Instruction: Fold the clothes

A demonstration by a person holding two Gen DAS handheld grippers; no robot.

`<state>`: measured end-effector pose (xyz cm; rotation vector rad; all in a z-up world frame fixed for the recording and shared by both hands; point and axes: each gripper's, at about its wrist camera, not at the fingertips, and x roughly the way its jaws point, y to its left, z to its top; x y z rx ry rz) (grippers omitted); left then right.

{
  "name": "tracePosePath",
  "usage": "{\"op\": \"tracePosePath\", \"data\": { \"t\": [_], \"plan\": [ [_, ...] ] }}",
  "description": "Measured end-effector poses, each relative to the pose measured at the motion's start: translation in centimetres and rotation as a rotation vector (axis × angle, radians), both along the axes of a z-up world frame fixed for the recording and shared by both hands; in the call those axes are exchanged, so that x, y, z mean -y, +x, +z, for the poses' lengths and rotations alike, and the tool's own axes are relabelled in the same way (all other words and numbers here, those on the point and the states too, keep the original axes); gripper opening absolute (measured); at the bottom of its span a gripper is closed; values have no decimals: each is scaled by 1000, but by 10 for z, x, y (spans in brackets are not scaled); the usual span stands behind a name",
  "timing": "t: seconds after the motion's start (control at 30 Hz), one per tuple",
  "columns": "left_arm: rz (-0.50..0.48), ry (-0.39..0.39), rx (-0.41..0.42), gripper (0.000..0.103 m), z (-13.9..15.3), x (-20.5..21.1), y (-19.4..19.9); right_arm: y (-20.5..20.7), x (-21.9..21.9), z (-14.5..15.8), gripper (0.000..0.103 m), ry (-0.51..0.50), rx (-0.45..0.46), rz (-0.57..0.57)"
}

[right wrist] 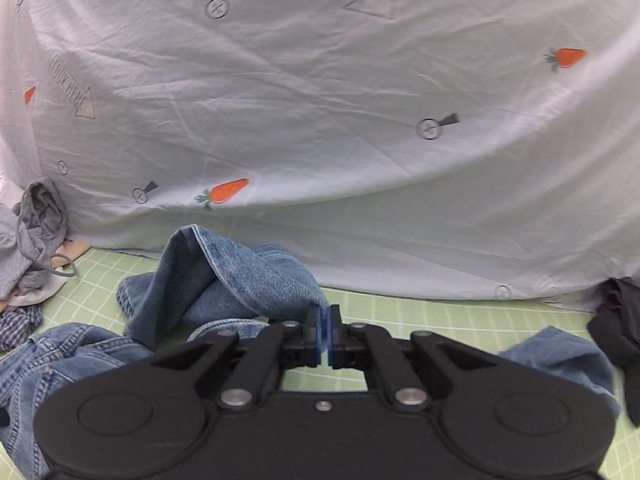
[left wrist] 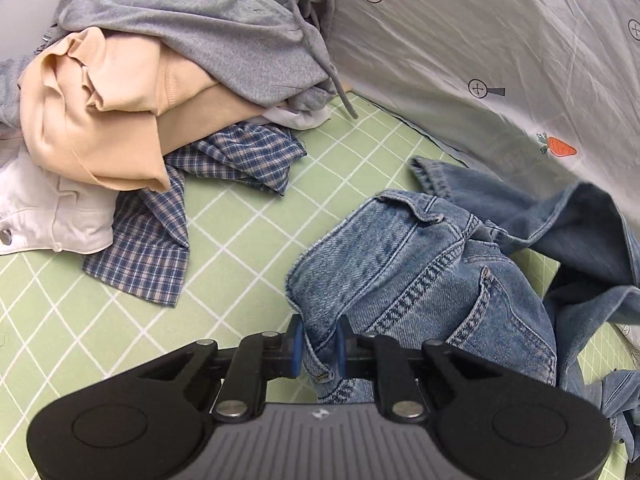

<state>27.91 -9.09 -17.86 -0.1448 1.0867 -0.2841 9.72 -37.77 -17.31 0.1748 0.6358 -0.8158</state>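
Observation:
A crumpled blue denim jacket (left wrist: 420, 264) lies on the green grid mat (left wrist: 248, 240). My left gripper (left wrist: 318, 346) is shut on a thick seam edge of the jacket, with denim bunched between its blue pads. In the right wrist view the same denim jacket (right wrist: 224, 280) rises in a peak to my right gripper (right wrist: 324, 334), whose blue pads are pressed together on a thin edge of the denim. More denim shows at the right (right wrist: 560, 360).
A heap of clothes lies at the left: a grey hoodie (left wrist: 192, 28), a beige garment (left wrist: 100, 120), a white jacket (left wrist: 48, 208) and a blue plaid shirt (left wrist: 160, 240). A pale printed sheet (right wrist: 320, 120) hangs behind the mat. A dark garment (right wrist: 616, 328) lies at the far right.

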Motion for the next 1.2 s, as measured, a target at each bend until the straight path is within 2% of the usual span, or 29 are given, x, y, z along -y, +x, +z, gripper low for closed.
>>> {"op": "tracePosePath", "data": {
  "t": [0.1, 0.2, 0.27, 0.33, 0.43, 0.47, 0.53, 0.57, 0.6, 0.7, 0.77, 0.8, 0.87, 0.93, 0.97, 1.0, 1.07, 1.1, 1.13, 1.17, 1.2],
  "plan": [
    [7, -3, 5, 17, 5, -6, -13, -53, 2, 14, 2, -59, 19, -94],
    [26, -4, -17, 18, 1, -13, -21, -112, 8, 27, 2, -60, -20, -252],
    [37, 0, -51, 18, -6, -16, -24, -145, 18, 17, 3, -6, -60, -352],
    [23, 12, -82, 19, -13, -16, -26, -171, 31, -2, 3, 110, -88, -428],
    [-36, 26, -91, 24, -16, -10, -32, -193, 38, -24, 5, 225, -87, -467],
    [-60, 42, -91, 24, -17, -7, -33, -196, 37, -29, 6, 224, -102, -476],
    [-99, 72, -99, 25, -21, -2, -36, -193, 35, -34, 30, 201, -126, -483],
    [-109, 79, -110, 26, -24, 0, -37, -192, 34, -35, 52, 181, -133, -477],
    [-115, 80, -124, 28, -26, 1, -39, -189, 34, -35, 56, 157, -138, -464],
    [-138, 46, -153, 36, -33, 2, -41, -176, 40, -37, 60, 114, -150, -384],
    [-139, 17, -176, 44, -38, 4, -40, -162, 47, -44, 79, 90, -177, -314],
    [-137, 7, -191, 47, -40, 6, -39, -155, 50, -48, 79, 75, -201, -279],
    [-125, -5, -214, 48, -45, 9, -37, -149, 55, -50, 79, 54, -216, -243],
    [-109, -19, -230, 55, -50, 10, -36, -150, 57, -44, 78, 40, -207, -234],
    [-98, -30, -234, 55, -52, 10, -34, -151, 58, -42, 70, 33, -202, -229],
    [-88, -40, -237, 56, -55, 11, -33, -151, 59, -39, 48, 27, -197, -224],
    [-70, -59, -237, 55, -59, 11, -31, -152, 61, -34, 12, 13, -188, -215],
    [-65, -67, -229, 51, -60, 11, -31, -153, 62, -31, 9, 6, -183, -210],
    [-54, -75, -221, 27, -61, 11, -31, -153, 63, -28, 8, -1, -179, -205],
    [-30, -70, -209, 8, -62, 11, -31, -154, 64, -26, 7, -7, -174, -200],
    [-10, -72, -199, 10, -62, 10, -31, -155, 65, -23, 6, -14, -169, -196]
  ]
}}
